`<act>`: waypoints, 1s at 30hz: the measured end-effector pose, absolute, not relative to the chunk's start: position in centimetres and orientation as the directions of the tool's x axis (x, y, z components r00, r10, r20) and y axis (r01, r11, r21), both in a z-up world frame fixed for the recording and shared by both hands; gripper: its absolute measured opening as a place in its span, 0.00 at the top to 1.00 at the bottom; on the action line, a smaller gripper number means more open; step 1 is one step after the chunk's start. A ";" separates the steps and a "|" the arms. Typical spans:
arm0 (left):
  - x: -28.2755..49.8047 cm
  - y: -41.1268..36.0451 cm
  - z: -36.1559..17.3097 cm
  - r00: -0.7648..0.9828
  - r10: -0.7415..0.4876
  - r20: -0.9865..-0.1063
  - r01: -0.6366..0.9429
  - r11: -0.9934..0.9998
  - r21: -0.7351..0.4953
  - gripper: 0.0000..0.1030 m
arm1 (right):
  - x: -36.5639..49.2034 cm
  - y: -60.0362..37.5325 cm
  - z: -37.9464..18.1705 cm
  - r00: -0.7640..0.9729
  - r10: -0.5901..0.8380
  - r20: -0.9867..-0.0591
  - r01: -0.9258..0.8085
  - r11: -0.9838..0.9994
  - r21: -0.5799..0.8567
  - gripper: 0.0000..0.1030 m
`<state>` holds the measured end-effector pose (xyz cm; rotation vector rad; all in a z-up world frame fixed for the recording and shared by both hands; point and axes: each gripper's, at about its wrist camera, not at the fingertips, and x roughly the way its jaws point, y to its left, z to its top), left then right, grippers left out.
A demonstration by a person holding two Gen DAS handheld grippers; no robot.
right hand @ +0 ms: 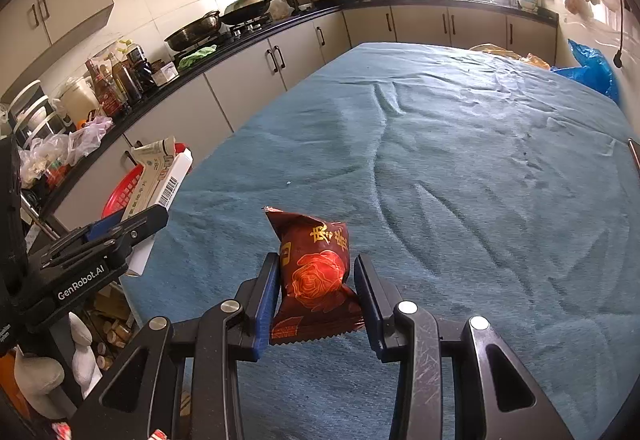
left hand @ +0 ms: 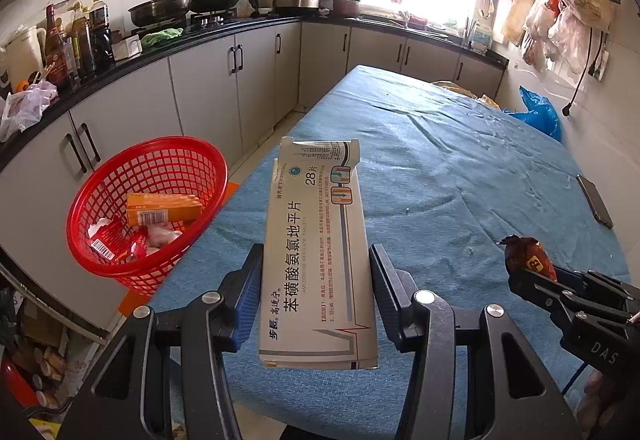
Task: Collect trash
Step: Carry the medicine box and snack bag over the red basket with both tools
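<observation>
My left gripper (left hand: 316, 260) is shut on a white medicine box (left hand: 316, 252) with Chinese print, held above the table's left edge. A red plastic basket (left hand: 120, 240) sits below to the left, holding an orange box (left hand: 164, 207) and wrappers. My right gripper (right hand: 316, 272) is shut on a dark red snack packet (right hand: 316, 272) with a rose print, above the blue cloth. The right gripper and its packet (left hand: 528, 260) show at the right of the left wrist view. The left gripper and its box (right hand: 160, 175) show at the left of the right wrist view.
A table under a blue cloth (left hand: 440, 159) fills the middle. A phone (left hand: 596, 199) lies near its right edge. A black counter (left hand: 200, 31) with pans, bottles and grey cabinets runs along the left and back. Blue plastic bag (left hand: 540, 111) at the far right.
</observation>
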<state>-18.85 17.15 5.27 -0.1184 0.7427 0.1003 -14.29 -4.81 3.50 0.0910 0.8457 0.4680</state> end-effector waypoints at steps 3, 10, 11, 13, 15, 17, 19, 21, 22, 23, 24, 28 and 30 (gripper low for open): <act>-19.0 17.6 5.3 0.734 0.049 -0.677 -0.137 0.988 -0.077 0.51 | -14.2 -4.4 3.6 0.565 0.434 -0.702 -0.367 0.894 0.257 0.60; -19.5 18.9 5.5 0.739 0.021 -0.673 -0.137 0.983 -0.120 0.51 | -14.2 -3.2 4.1 0.566 0.433 -0.701 -0.384 0.891 0.240 0.60; -19.6 19.1 5.5 0.740 0.016 -0.672 -0.136 0.983 -0.126 0.51 | -14.2 -2.9 4.2 0.568 0.432 -0.701 -0.387 0.891 0.237 0.60; -19.7 19.7 5.6 0.741 0.009 -0.671 -0.135 0.981 -0.136 0.51 | -14.2 -2.5 4.6 0.573 0.433 -0.696 -0.391 0.891 0.231 0.60; -19.9 20.3 5.7 0.742 0.002 -0.671 -0.135 0.980 -0.146 0.51 | -14.2 -2.0 5.0 0.578 0.438 -0.689 -0.397 0.888 0.231 0.60; -20.2 21.1 6.0 0.745 -0.006 -0.667 -0.136 0.977 -0.161 0.51 | -14.1 -1.3 5.3 0.582 0.444 -0.682 -0.406 0.885 0.230 0.60; -20.5 22.1 6.5 0.751 -0.006 -0.660 -0.142 0.975 -0.171 0.51 | -14.0 -0.6 5.6 0.581 0.450 -0.678 -0.416 0.880 0.228 0.60; -20.9 23.0 7.0 0.759 -0.004 -0.651 -0.148 0.973 -0.179 0.51 | -13.6 0.5 5.9 0.575 0.458 -0.677 -0.426 0.875 0.230 0.60; -21.1 23.7 7.4 0.765 -0.002 -0.644 -0.153 0.971 -0.184 0.51 | -13.5 0.8 6.0 0.573 0.462 -0.677 -0.429 0.873 0.233 0.60; -21.2 24.2 7.6 0.769 0.002 -0.640 -0.156 0.970 -0.185 0.51 | -13.4 1.1 6.0 0.568 0.470 -0.676 -0.434 0.869 0.239 0.60; -21.4 24.7 7.9 0.773 0.010 -0.634 -0.162 0.970 -0.182 0.51 | -13.2 1.6 6.1 0.564 0.476 -0.675 -0.438 0.865 0.244 0.60; -21.6 27.0 9.0 0.784 0.051 -0.618 -0.189 0.969 -0.160 0.51 | -12.7 3.4 6.5 0.559 0.488 -0.671 -0.456 0.856 0.244 0.60; -21.5 28.3 9.4 0.784 0.073 -0.616 -0.204 0.968 -0.145 0.51 | -12.5 4.3 6.4 0.552 0.493 -0.672 -0.466 0.851 0.242 0.60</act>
